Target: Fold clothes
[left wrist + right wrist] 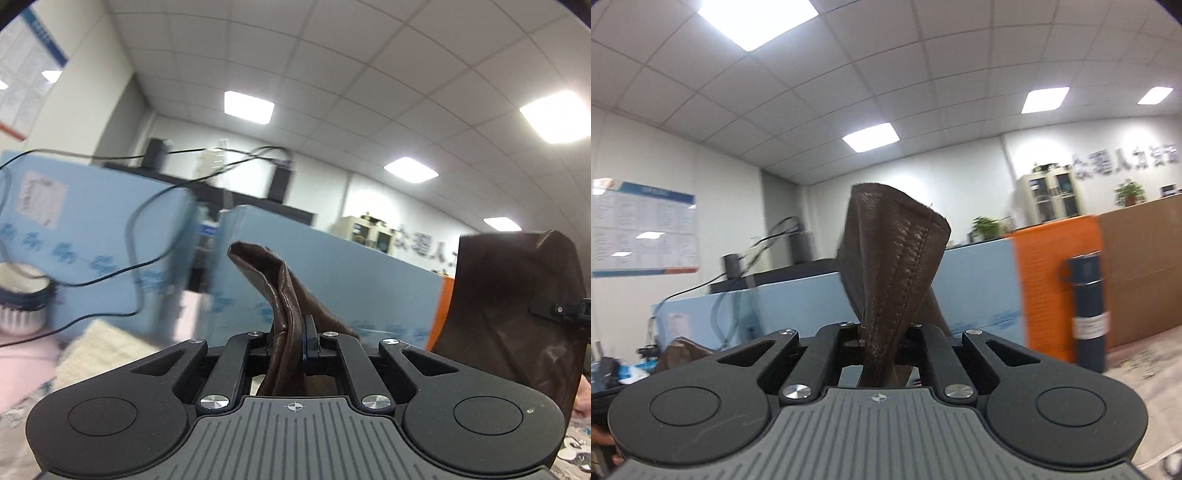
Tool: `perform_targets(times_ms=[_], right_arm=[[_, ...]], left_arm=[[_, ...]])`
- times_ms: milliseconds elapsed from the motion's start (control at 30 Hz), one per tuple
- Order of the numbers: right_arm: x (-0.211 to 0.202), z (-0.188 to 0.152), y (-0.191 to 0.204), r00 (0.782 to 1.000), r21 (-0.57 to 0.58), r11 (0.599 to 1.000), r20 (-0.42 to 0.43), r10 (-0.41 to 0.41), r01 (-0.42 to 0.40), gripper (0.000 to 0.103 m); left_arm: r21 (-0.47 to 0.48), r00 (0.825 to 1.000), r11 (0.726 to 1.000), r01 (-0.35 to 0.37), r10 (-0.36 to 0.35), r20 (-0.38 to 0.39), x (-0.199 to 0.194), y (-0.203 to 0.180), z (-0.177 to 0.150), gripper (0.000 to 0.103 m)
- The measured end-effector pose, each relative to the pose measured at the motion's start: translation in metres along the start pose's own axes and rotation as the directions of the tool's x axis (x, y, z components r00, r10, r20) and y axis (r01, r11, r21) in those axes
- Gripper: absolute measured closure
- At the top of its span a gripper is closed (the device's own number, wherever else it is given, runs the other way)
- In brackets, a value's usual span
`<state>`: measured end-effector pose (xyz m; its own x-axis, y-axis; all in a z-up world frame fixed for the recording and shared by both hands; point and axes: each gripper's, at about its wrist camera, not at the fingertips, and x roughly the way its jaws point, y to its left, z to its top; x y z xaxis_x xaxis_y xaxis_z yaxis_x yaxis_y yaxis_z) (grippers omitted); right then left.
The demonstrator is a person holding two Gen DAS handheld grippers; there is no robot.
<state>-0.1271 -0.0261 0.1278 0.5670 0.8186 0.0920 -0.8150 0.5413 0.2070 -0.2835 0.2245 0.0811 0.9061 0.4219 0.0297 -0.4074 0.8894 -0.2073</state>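
Both grippers raised toward the ceiling, each clamped on the same brown leather garment.

Left wrist view: the left gripper point(291, 341) has its jaws closed tight on a bunched fold of the brown leather garment point(275, 284), which sticks up past the fingers; a broad part of it hangs at the right edge, pinched by the right gripper point(565, 309). Black cables point(147, 206) loop before blue partitions point(332, 266).
Right wrist view: the right gripper pinches a stitched seam of the garment, held upright against ceiling light panels point(870, 137); an orange counter point(1056, 280) stands right.
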Motion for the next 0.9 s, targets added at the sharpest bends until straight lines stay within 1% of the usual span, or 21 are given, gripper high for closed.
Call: perform_targets(times_ms=[100,167,233,300,367,433,467,500,533,567,600,633,667,700,733,767,833,867,900], right_arm=[[-0.01,0.001,-0.045,0.995,0.026,0.995,0.011,-0.1,0.1,0.098],[-0.016,-0.001,-0.075,0.985,0.047,0.984,0.007,-0.17,0.169,0.098],[-0.022,-0.009,-0.103,0.971,0.044,0.97,-0.027,-0.239,0.24,0.098],[-0.03,-0.021,-0.132,0.955,0.055,0.955,-0.08,-0.287,0.292,0.098],[-0.037,-0.032,-0.154,0.935,0.047,0.942,-0.151,-0.322,0.332,0.098],[-0.044,-0.043,-0.176,0.908,0.037,0.928,-0.22,-0.356,0.372,0.097],[-0.048,-0.049,-0.187,0.893,0.03,0.92,-0.254,-0.371,0.391,0.096],[-0.051,-0.055,-0.198,0.876,0.023,0.912,-0.288,-0.387,0.41,0.091],[-0.054,-0.06,-0.209,0.859,0.015,0.904,-0.318,-0.401,0.427,0.081],[-0.054,-0.057,-0.212,0.854,-0.004,0.902,-0.321,-0.41,0.431,0.076],[-0.054,-0.055,-0.216,0.849,-0.024,0.9,-0.323,-0.418,0.435,0.067],[-0.054,-0.052,-0.219,0.843,-0.043,0.898,-0.326,-0.427,0.438,0.061],[-0.054,-0.05,-0.222,0.838,-0.062,0.895,-0.328,-0.436,0.442,0.057],[-0.053,-0.048,-0.226,0.833,-0.081,0.892,-0.329,-0.445,0.445,0.042],[-0.053,-0.045,-0.229,0.827,-0.1,0.889,-0.331,-0.454,0.448,0.028],[-0.053,-0.043,-0.233,0.822,-0.119,0.885,-0.333,-0.463,0.45,0.025],[-0.053,-0.038,-0.239,0.812,-0.156,0.878,-0.334,-0.478,0.453,0.021],[-0.052,-0.03,-0.24,0.827,-0.164,0.89,-0.329,-0.456,0.426,0.021],[-0.048,-0.025,-0.242,0.841,-0.168,0.905,-0.336,-0.425,0.39,0.017]], left_arm=[[0.061,0.998,0.996,0.069,-0.069,-0.004,0.029,-0.034,0.0,0.096],[0.101,0.994,0.989,0.105,-0.102,-0.034,0.049,-0.053,-0.004,0.096],[0.112,0.986,0.982,0.149,-0.139,-0.091,0.063,-0.065,-0.015,0.096],[0.117,0.98,0.981,0.155,-0.138,-0.143,0.063,-0.067,-0.023,0.096],[0.122,0.972,0.98,0.16,-0.134,-0.194,0.061,-0.068,-0.031,0.095],[0.127,0.961,0.978,0.164,-0.129,-0.245,0.06,-0.068,-0.04,0.094],[0.129,0.955,0.978,0.166,-0.127,-0.27,0.06,-0.069,-0.044,0.09],[0.131,0.948,0.977,0.169,-0.124,-0.294,0.059,-0.069,-0.048,0.088],[0.133,0.94,0.976,0.171,-0.121,-0.319,0.058,-0.07,-0.052,0.087],[0.135,0.932,0.975,0.174,-0.118,-0.343,0.058,-0.07,-0.056,0.083],[0.137,0.923,0.975,0.176,-0.115,-0.368,0.057,-0.071,-0.06,0.078],[0.139,0.913,0.974,0.179,-0.112,-0.392,0.057,-0.071,-0.064,0.074],[0.141,0.903,0.973,0.182,-0.108,-0.415,0.056,-0.072,-0.068,0.059],[0.143,0.893,0.972,0.184,-0.105,-0.439,0.055,-0.072,-0.072,0.036],[0.145,0.881,0.972,0.187,-0.101,-0.462,0.055,-0.072,-0.077,0.027],[0.147,0.869,0.971,0.19,-0.097,-0.484,0.054,-0.073,-0.081,0.019],[0.111,0.862,0.975,0.192,-0.113,-0.495,0.057,-0.069,-0.08,0.018],[0.092,0.858,0.977,0.192,-0.122,-0.498,0.058,-0.067,-0.08,0.017],[0.073,0.855,0.979,0.193,-0.131,-0.502,0.06,-0.064,-0.079,0.016]])
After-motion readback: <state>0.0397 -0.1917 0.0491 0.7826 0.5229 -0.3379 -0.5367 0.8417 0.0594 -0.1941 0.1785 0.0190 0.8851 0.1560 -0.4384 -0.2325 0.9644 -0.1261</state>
